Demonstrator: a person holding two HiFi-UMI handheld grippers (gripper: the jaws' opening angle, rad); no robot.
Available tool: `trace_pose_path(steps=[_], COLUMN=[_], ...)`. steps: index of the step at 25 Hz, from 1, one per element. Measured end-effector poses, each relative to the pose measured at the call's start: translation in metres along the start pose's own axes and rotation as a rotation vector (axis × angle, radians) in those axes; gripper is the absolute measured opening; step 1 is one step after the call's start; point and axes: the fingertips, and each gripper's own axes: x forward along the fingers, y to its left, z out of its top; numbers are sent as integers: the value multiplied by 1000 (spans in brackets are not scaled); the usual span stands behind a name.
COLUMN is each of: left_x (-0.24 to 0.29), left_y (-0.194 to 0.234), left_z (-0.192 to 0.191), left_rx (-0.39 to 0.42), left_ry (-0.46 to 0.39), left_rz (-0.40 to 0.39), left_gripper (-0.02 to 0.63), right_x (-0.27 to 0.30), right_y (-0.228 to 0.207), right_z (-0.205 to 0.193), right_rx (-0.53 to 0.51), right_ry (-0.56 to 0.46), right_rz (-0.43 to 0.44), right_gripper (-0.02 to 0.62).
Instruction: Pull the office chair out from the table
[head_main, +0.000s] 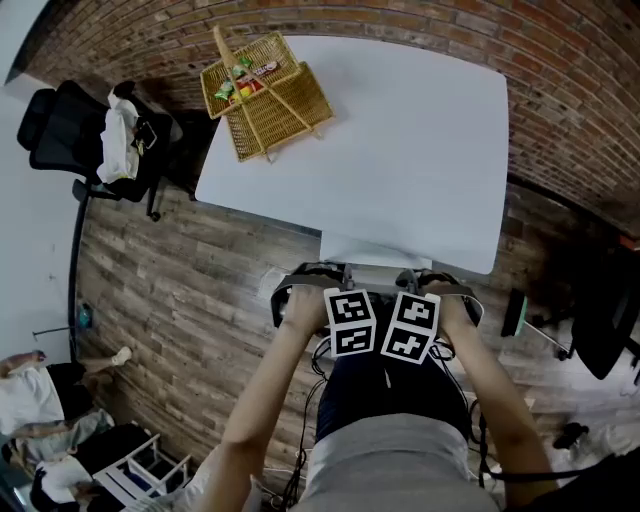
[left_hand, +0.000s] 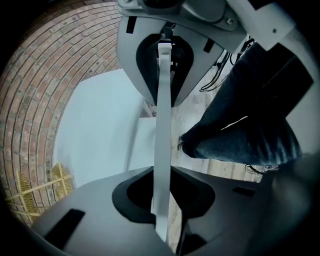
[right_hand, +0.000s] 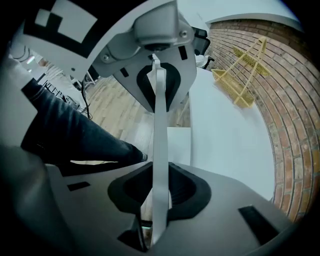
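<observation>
Pale, thin and stiff, the top rim of the office chair (head_main: 290, 293), tucked at the counter's (head_main: 400, 150) near edge, is clamped by left gripper (left_hand: 162, 140) and right gripper (right_hand: 160, 145); it likely rolls easily.

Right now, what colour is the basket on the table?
Yellow woven basket; clearest in the head view.
</observation>
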Motion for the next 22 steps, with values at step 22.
trace_pose_path(steps=[22], left_x=[-10], left_y=[-105], left_z=[-27], left_rx=[31], left_ry=[34], left_rz=[-4], left_gripper=[83], right_x=[-1], right_y=[109], right_z=[22], right_rx=[39], right_ry=[22], right_rz=[16], right_gripper=[81])
